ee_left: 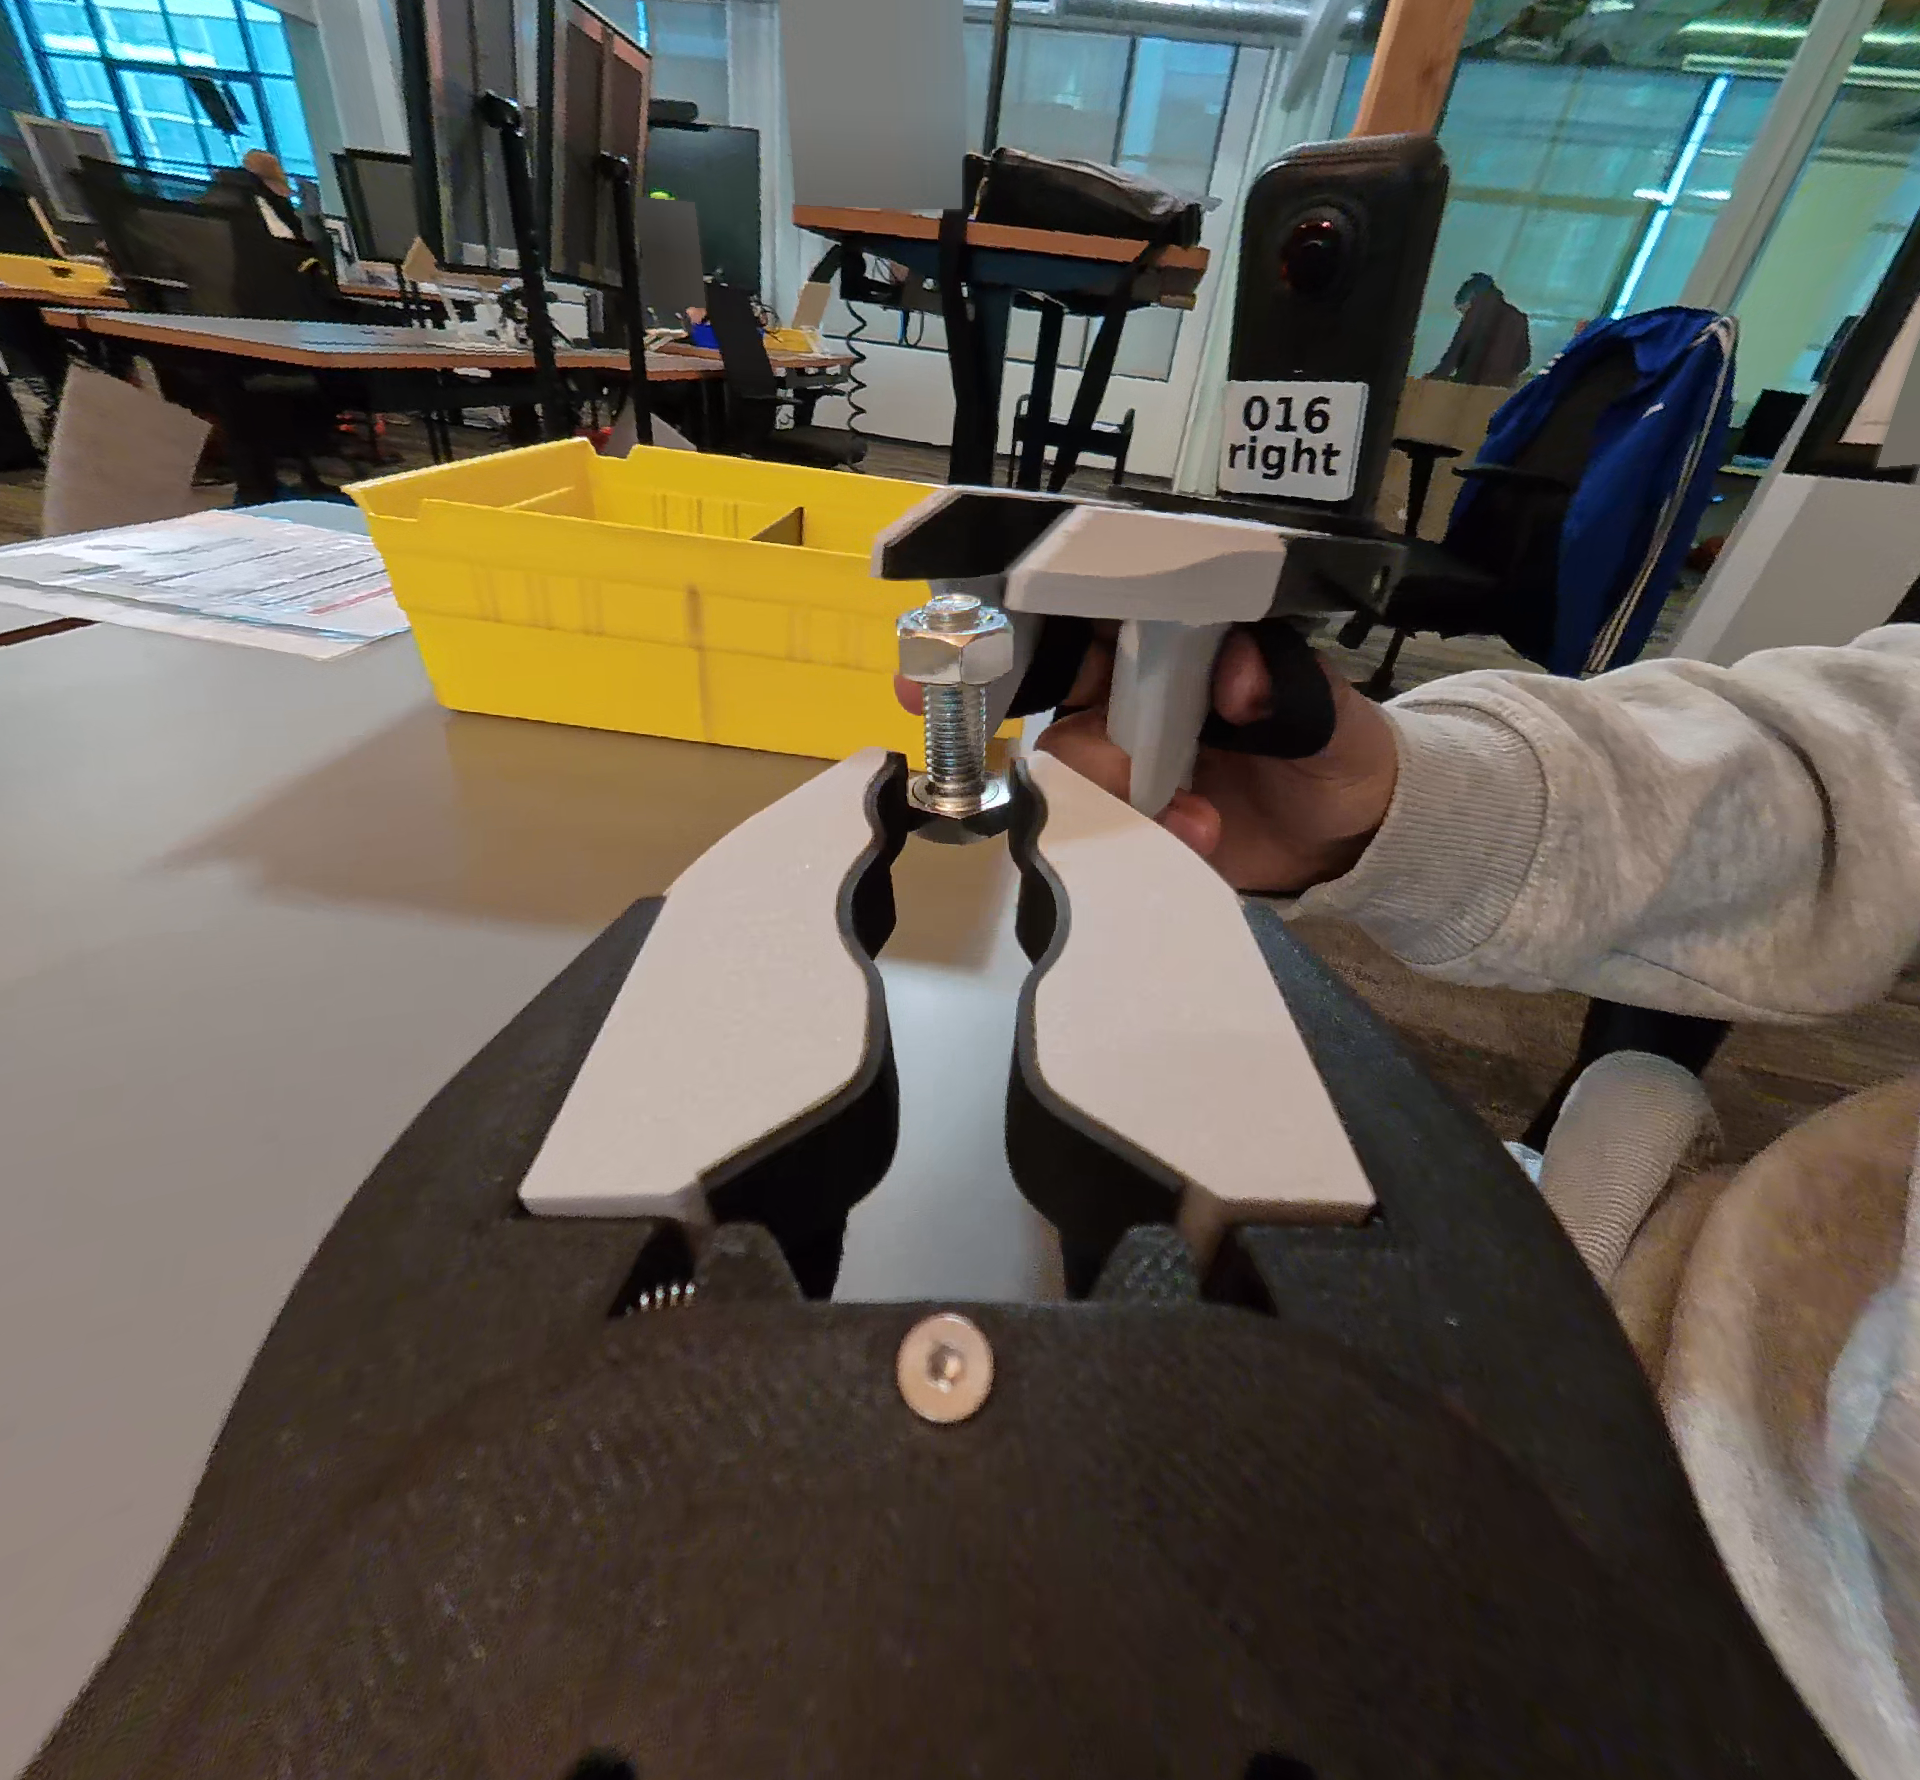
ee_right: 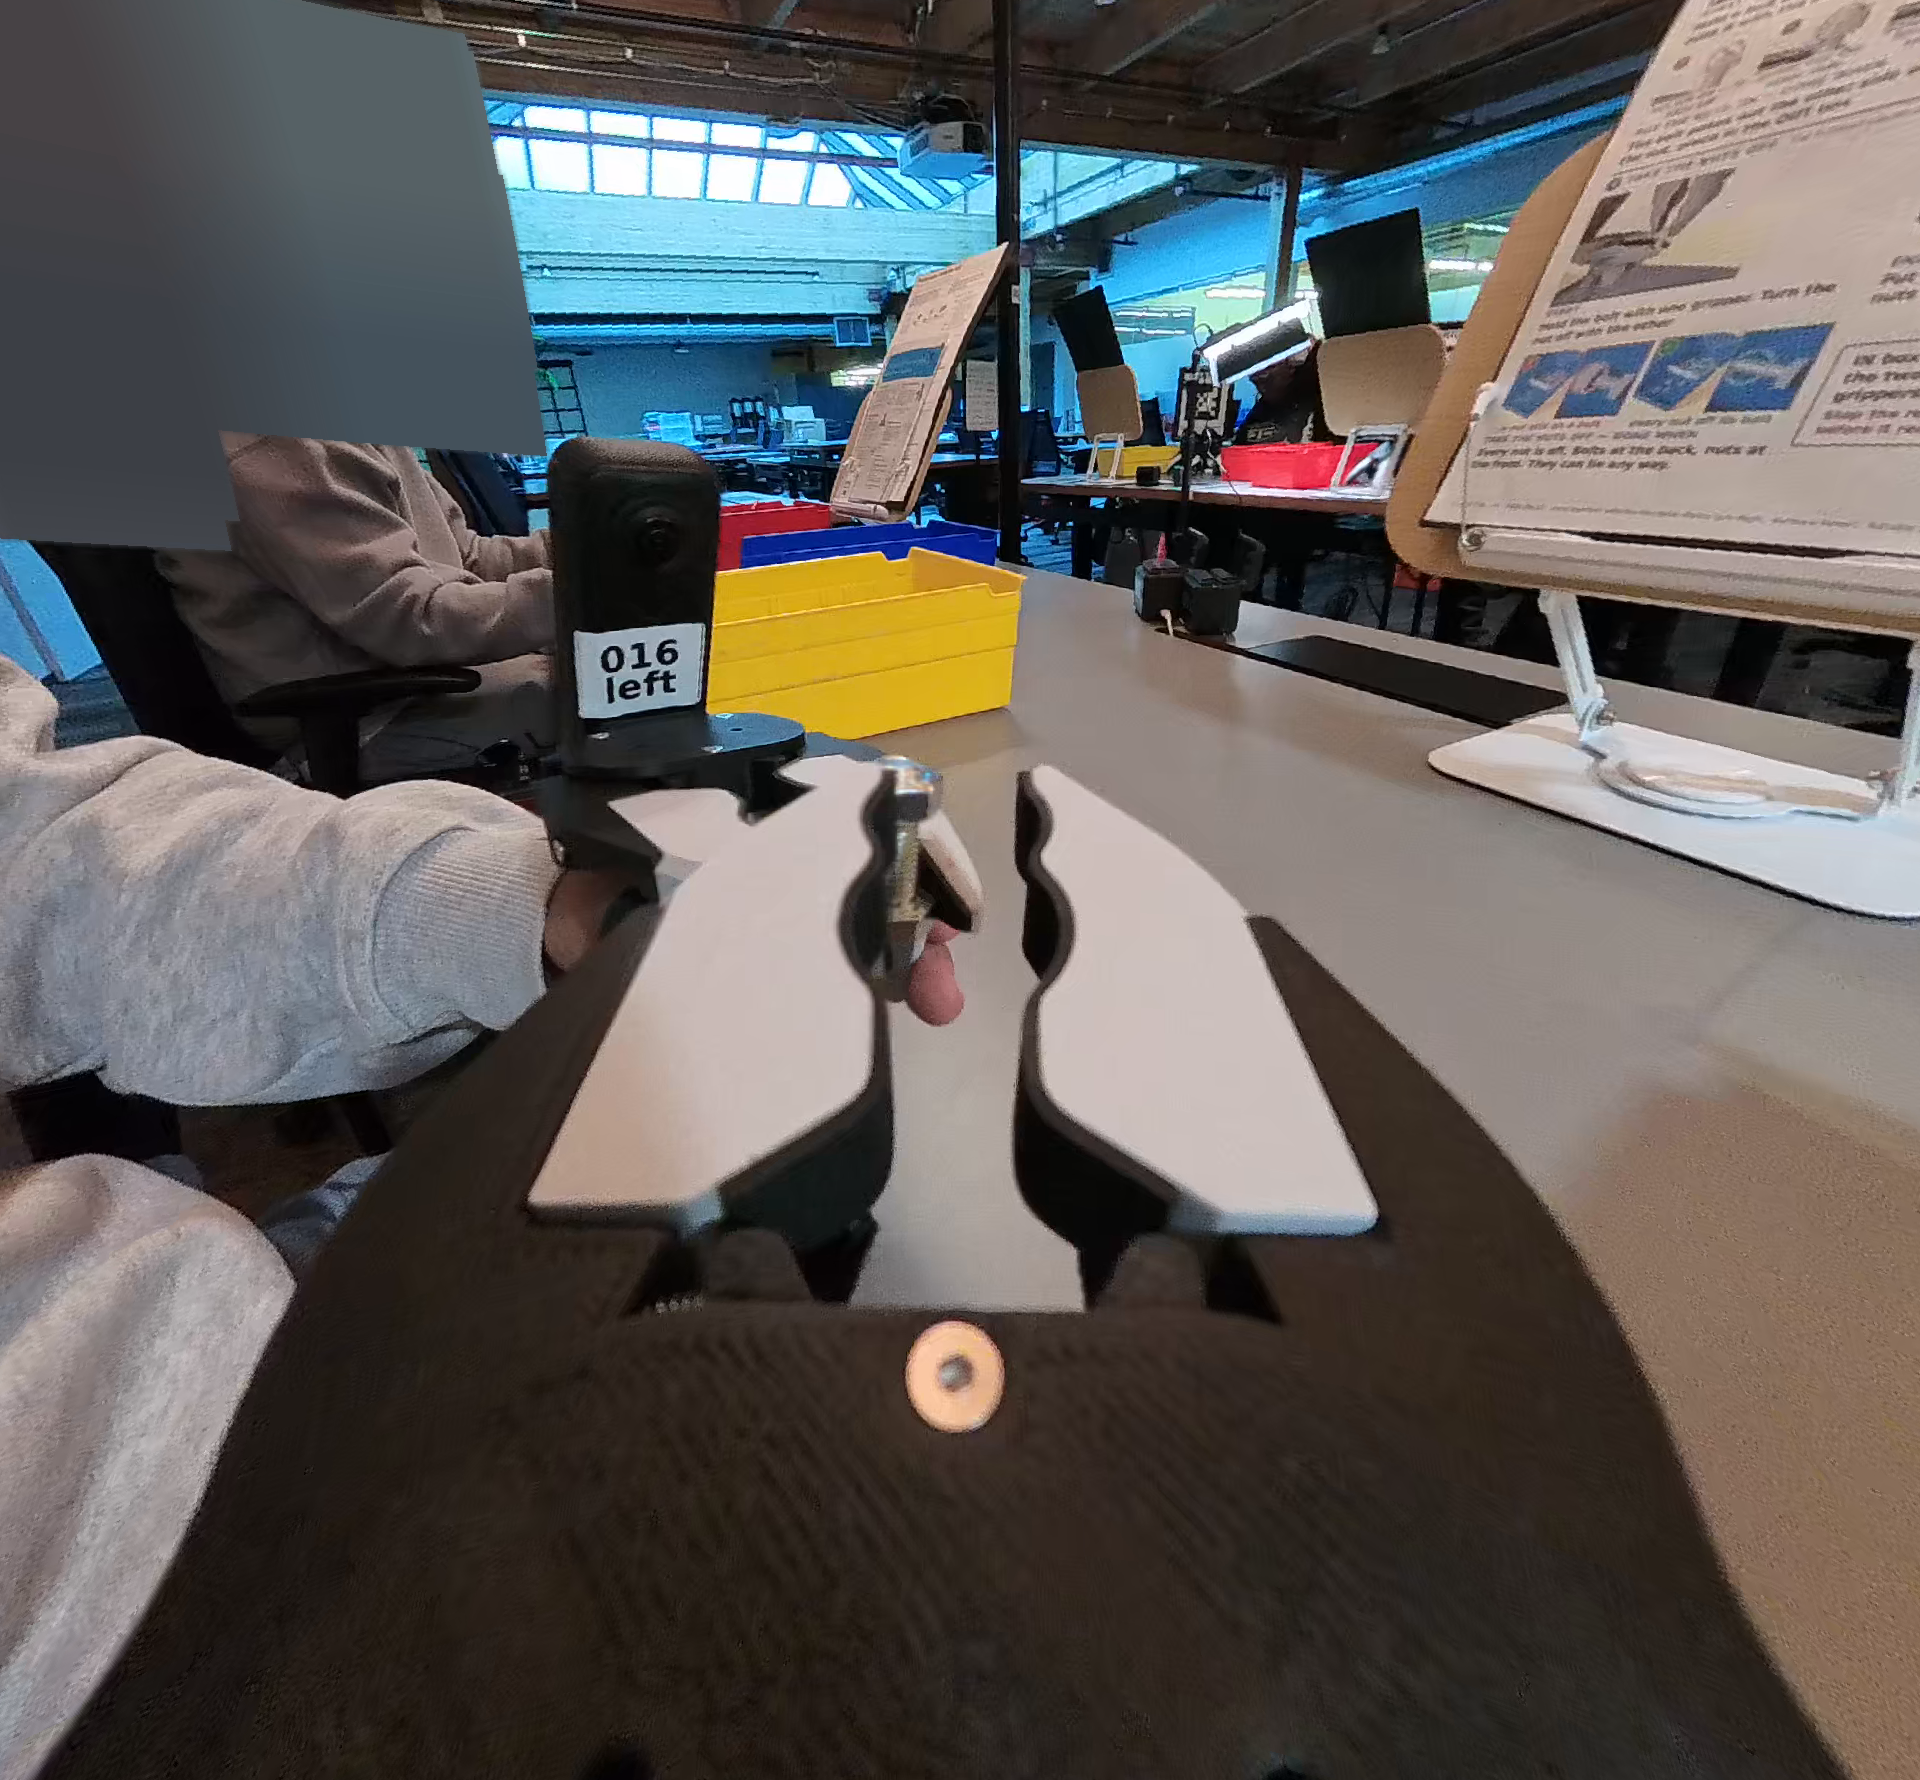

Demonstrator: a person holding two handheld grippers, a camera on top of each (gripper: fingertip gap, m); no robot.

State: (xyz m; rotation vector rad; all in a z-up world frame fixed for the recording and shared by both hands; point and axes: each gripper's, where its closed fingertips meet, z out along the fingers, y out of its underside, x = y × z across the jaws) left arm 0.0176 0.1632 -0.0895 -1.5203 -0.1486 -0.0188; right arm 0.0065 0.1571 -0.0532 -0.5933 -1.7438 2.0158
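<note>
**Left gripper pinches bolt upright, right gripper spread beside it**

Left gripper (ee_left: 954, 800): jaws closed on the head end of a steel bolt (ee_left: 954, 733), pinching it at the very tips. Bolt stands upright above the grey table (ee_left: 312, 899), threaded shank up, w/ a hex nut (ee_left: 954, 655) near its top end.

Right gripper (ee_left: 940, 551) comes in from the right in the left wrist view, tips level w/ and just above the nut; touching or not, can't tell. In its own view the right gripper (ee_right: 951, 831) has jaws spread, a clear gap between them. The bolt (ee_right: 902, 873) sits against the inner edge of its left finger, far finger apart from it. Nothing clamped.

A hand (ee_left: 1247, 774) in a grey sleeve holds the right gripper's handle.

Yellow bin (ee_left: 644, 587) w/ dividers sits on the table just beyond the bolt. Printed sheet (ee_left: 208, 577) lies flat at far left. In the right wrist view, a document stand (ee_right: 1683, 774) w/ an instruction sheet at the right, red & blue bins (ee_right: 862, 541) behind the yellow one.
</note>
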